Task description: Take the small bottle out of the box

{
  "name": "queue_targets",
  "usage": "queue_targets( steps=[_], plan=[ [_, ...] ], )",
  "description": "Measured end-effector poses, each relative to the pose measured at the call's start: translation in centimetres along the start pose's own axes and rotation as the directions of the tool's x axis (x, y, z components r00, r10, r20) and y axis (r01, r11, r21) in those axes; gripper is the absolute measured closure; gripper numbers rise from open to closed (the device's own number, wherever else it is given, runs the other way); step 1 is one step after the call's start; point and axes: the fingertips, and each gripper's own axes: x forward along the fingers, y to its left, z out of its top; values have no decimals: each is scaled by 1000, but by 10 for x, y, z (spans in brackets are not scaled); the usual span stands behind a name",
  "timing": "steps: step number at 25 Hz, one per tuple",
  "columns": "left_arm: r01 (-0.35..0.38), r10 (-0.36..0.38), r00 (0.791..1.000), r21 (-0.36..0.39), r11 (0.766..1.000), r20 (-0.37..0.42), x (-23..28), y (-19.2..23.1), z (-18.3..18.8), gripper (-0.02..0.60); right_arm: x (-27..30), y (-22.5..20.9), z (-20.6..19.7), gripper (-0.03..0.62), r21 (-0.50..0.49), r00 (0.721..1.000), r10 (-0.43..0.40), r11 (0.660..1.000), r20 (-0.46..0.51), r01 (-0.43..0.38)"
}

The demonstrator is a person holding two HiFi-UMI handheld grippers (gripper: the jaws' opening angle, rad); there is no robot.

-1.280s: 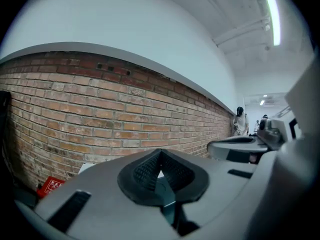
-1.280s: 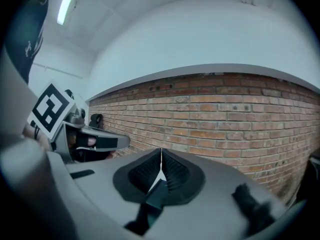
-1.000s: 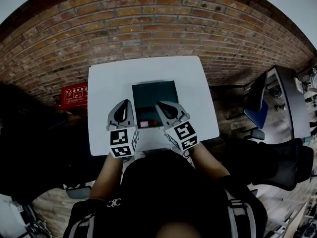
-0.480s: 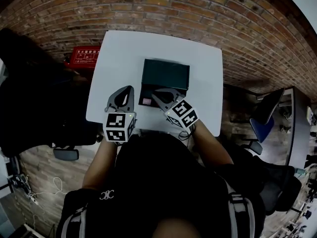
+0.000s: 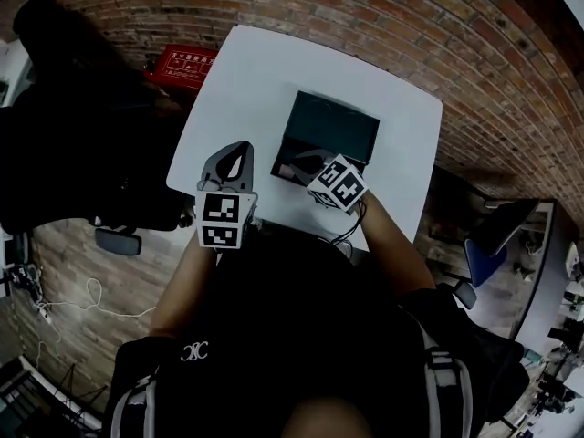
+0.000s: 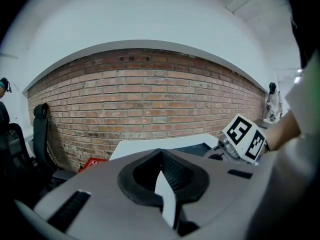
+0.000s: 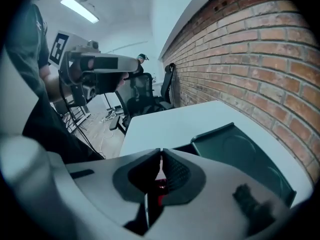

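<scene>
- The right gripper (image 5: 299, 164) reaches into the open dark box (image 5: 333, 126) at the centre of the head view, its 2 jaws pressed together
- The small bottle (image 7: 160, 186) shows only as a red patch in the slit low between those jaws; I cannot tell whether they pinch it
- The left gripper (image 5: 241, 146) hovers just left of the box, over the lower left of the white surface (image 5: 246, 80), jaws closed on nothing
- The box's lid leans open toward the brick wall (image 5: 411, 26)
</scene>
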Motion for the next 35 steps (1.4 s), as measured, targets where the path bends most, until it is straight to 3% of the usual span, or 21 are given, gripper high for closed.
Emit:
queue_targets(
  steps=[8,13,19,29,35],
  plan=[
    [-38,38,999,-9,999,-19,2,5,-7,571,25,3,-27,554,29,988,100,995,-117,-97],
    [-49,48,998,-8,999,-26,2,8,-10,571,38,6,-35,460,31,970,141,990,-198,-138],
    [-60,59,998,-2,998,-29,3,12,-10,571,52,-7,-44,456,14,955,94,996,-281,-93],
    [-74,74,997,-3,997,-37,5,21,-13,571,57,1,-39,456,-17,905,141,987,-402,-162],
    [-68,68,997,4,998,-36,6,22,-12,571,61,2,-38,450,-12,882,88,994,-463,-106]
  ],
)
